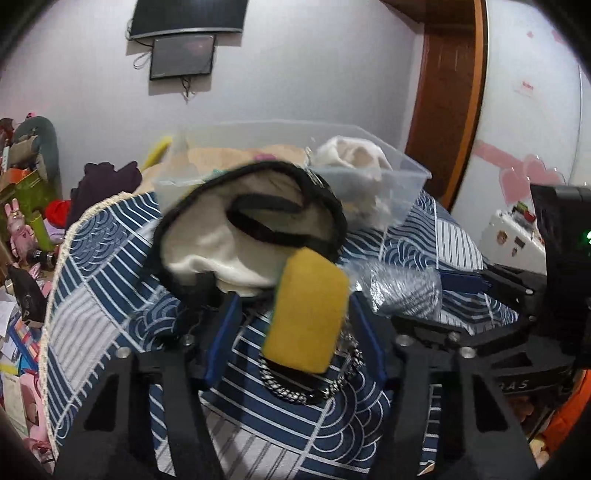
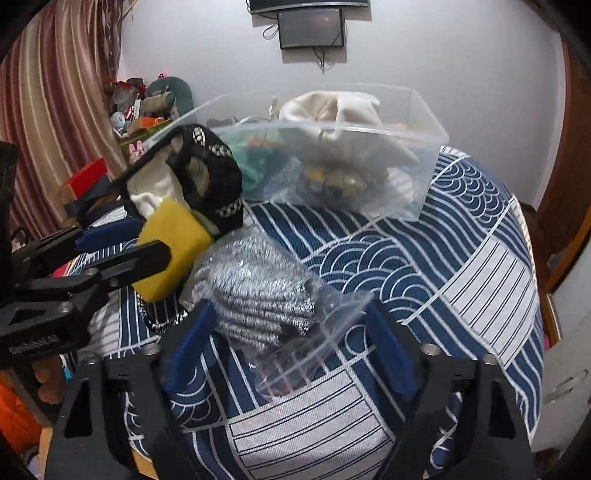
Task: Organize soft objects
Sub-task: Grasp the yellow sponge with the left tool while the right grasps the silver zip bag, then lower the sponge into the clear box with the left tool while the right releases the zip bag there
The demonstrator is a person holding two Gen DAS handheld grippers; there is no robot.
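Observation:
My left gripper (image 1: 295, 299) is open; a yellow sponge-like block (image 1: 306, 310) hangs between its fingers, blurred, attached to a black-and-cream fabric pouch (image 1: 236, 236) in the air just ahead. They show at the left of the right wrist view, the block (image 2: 170, 247) and the pouch (image 2: 192, 177). My right gripper (image 2: 291, 325) is open around a clear zip bag of silver-grey cord (image 2: 258, 291) lying on the blue patterned cloth (image 2: 424, 266). A clear plastic bin (image 2: 417, 155) behind holds cream fabric (image 2: 332, 110) and other soft items.
A black-and-white braided cord (image 1: 306, 387) lies on the cloth under the yellow block. Cluttered toys and boxes (image 1: 26, 221) stand left of the table. A wooden door frame (image 1: 443, 92) is at the right, and a dark screen (image 2: 310, 26) on the wall.

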